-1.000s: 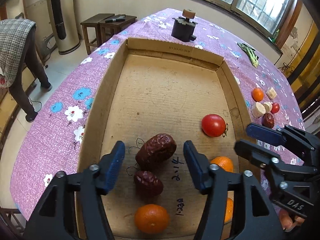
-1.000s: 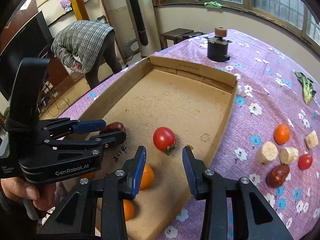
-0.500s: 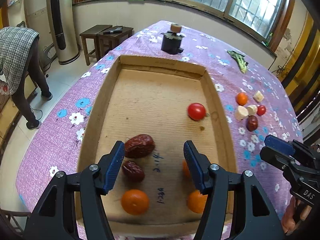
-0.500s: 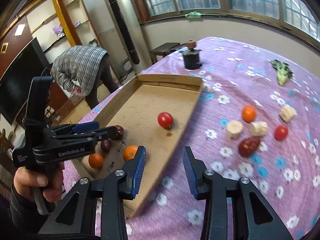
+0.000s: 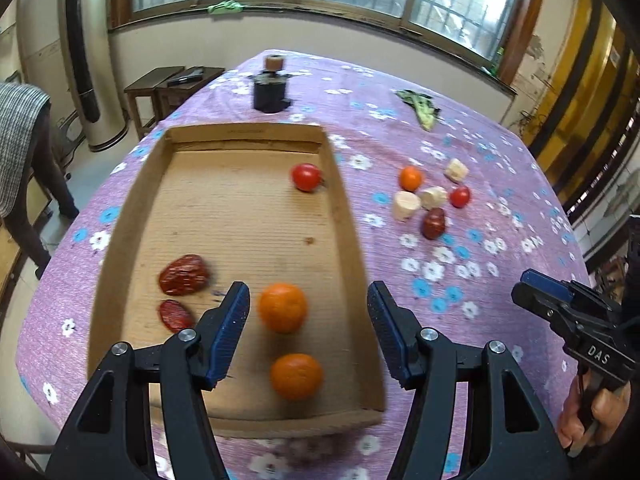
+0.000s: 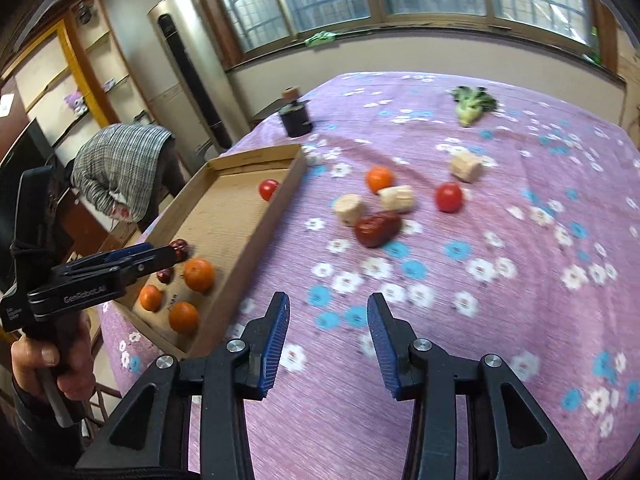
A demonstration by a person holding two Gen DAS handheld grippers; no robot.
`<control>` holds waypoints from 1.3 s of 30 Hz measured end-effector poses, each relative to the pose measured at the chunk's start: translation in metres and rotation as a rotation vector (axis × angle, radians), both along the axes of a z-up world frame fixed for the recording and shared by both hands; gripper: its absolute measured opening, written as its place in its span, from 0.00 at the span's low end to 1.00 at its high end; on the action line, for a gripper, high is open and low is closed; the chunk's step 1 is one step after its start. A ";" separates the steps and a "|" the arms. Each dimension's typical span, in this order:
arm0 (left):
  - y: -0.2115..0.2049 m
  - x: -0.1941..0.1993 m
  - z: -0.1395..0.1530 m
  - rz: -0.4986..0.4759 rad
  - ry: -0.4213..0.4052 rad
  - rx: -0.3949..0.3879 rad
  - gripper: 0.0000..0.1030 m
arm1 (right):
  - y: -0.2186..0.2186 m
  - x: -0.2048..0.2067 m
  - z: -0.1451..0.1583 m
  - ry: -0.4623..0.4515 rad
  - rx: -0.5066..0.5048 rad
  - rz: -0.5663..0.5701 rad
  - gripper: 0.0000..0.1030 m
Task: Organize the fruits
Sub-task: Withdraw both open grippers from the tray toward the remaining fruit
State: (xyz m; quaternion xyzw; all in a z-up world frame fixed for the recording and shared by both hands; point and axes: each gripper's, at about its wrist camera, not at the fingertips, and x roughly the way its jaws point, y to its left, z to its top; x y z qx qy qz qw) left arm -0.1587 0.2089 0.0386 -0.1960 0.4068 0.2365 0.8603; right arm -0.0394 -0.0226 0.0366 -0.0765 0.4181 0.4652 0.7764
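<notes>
We hold a gripper in each hand over a table with a purple flowered cloth (image 6: 500, 320). Our left gripper (image 5: 308, 320) hangs above the near end of the shallow cardboard tray (image 5: 120, 240), its jaws standing well apart with nothing gripped — an orange (image 5: 283, 307) lies on the tray floor below the gap, untouched. Our right gripper (image 6: 328, 332) hovers over bare cloth to the right of the tray, jaws parted by a narrower gap and likewise empty.

Inside the tray we see a second orange (image 5: 296, 376) near the front wall, two red dates (image 5: 184, 274) at the left, and a cherry tomato (image 5: 306, 177) at the far right corner (the right wrist view shows a third orange (image 6: 151, 297) too). Outside, in a loose cluster on the cloth, lie a small orange (image 6: 379, 178), a tomato (image 6: 449, 197), a date (image 6: 377, 229) and three pale chunks (image 6: 348, 209). A leafy green (image 6: 472, 104) and a dark jar (image 6: 295, 118) sit farther back.
</notes>
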 end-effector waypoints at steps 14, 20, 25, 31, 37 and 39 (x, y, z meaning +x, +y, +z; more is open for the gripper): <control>-0.061 0.037 0.012 -0.141 -0.010 0.016 0.58 | -0.053 0.025 0.004 -0.012 0.007 -0.094 0.41; -0.071 0.049 0.007 -0.169 0.007 0.011 0.58 | -0.057 0.031 0.004 -0.031 -0.008 -0.099 0.41; -0.073 0.055 0.004 -0.180 0.015 0.008 0.58 | -0.054 0.039 0.007 -0.046 -0.015 -0.097 0.41; -0.073 0.065 0.002 -0.191 0.023 0.008 0.58 | -0.045 0.048 0.012 -0.069 -0.022 -0.085 0.41; -0.072 0.078 -0.004 -0.207 0.030 -0.001 0.58 | -0.037 0.059 0.010 -0.070 -0.029 -0.080 0.41; -0.070 0.085 -0.007 -0.218 0.025 -0.008 0.58 | -0.033 0.066 0.008 -0.067 -0.028 -0.079 0.41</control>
